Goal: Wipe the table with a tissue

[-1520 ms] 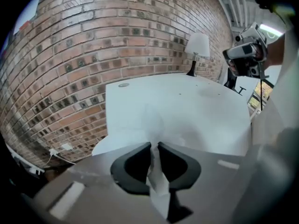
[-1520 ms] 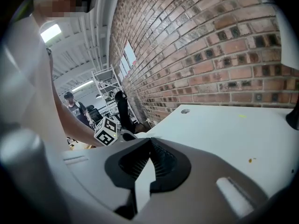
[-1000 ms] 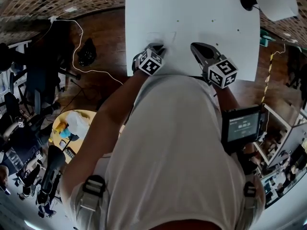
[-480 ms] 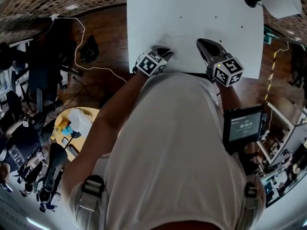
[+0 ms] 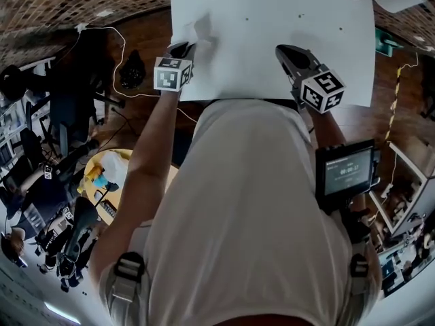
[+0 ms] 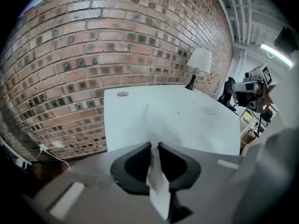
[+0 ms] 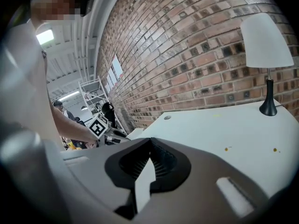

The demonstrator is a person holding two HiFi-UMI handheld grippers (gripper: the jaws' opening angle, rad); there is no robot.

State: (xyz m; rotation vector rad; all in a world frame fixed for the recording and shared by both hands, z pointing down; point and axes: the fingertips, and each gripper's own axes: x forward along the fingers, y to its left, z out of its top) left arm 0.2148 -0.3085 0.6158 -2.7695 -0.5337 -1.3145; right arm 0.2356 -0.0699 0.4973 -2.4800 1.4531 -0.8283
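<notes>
The left tongs pinch the tissue at the near-left corner of the table, so most of the top lies ahead and to their right, while the right tongs, closed and empty, sit at the near edge.

The head view looks steeply down on the table from above its near edge; both gripper views look low across it from close by, sharing its top.
</notes>
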